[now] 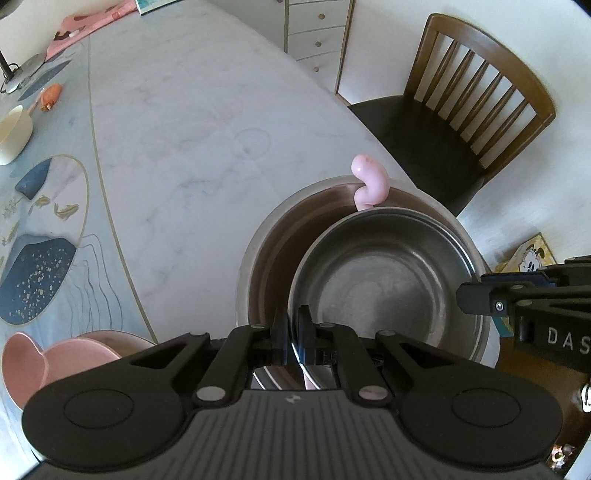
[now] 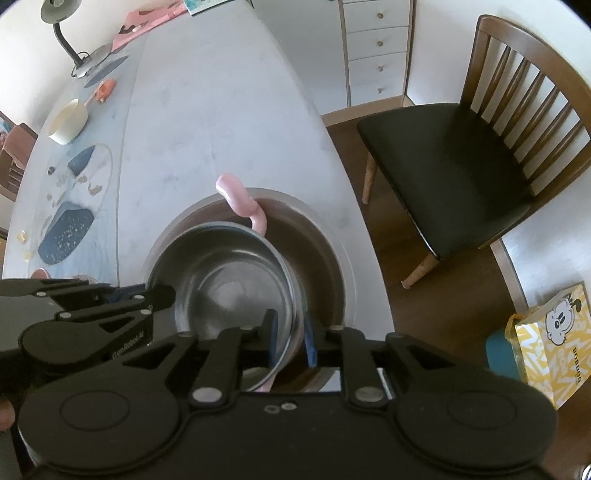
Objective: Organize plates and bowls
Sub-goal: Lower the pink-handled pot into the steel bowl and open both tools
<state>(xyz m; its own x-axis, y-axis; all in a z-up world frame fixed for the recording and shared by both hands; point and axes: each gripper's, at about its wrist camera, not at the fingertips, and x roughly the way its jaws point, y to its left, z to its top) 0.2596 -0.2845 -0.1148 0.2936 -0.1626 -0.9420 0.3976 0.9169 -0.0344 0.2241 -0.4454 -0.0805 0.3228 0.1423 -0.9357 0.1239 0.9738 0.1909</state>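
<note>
A small steel bowl [image 1: 388,280] with a pink curled handle [image 1: 369,182] sits tilted inside a larger steel bowl [image 1: 273,236] on the white marble table [image 1: 177,140]. My left gripper [image 1: 294,332] is shut on the small bowl's near rim. My right gripper [image 2: 291,339] straddles the same bowl's [image 2: 229,280] rim on the other side, its blue pads close on it, above the larger bowl [image 2: 321,251]. The right gripper also shows at the right edge of the left wrist view [image 1: 472,299].
Pink bowls [image 1: 55,362] stand at the table's near left. A cream bowl [image 1: 11,136], an orange toy [image 1: 51,96] and a desk lamp [image 2: 62,22] are at the far left. A wooden chair [image 2: 461,155] and a yellow bag [image 2: 554,339] stand right of the table.
</note>
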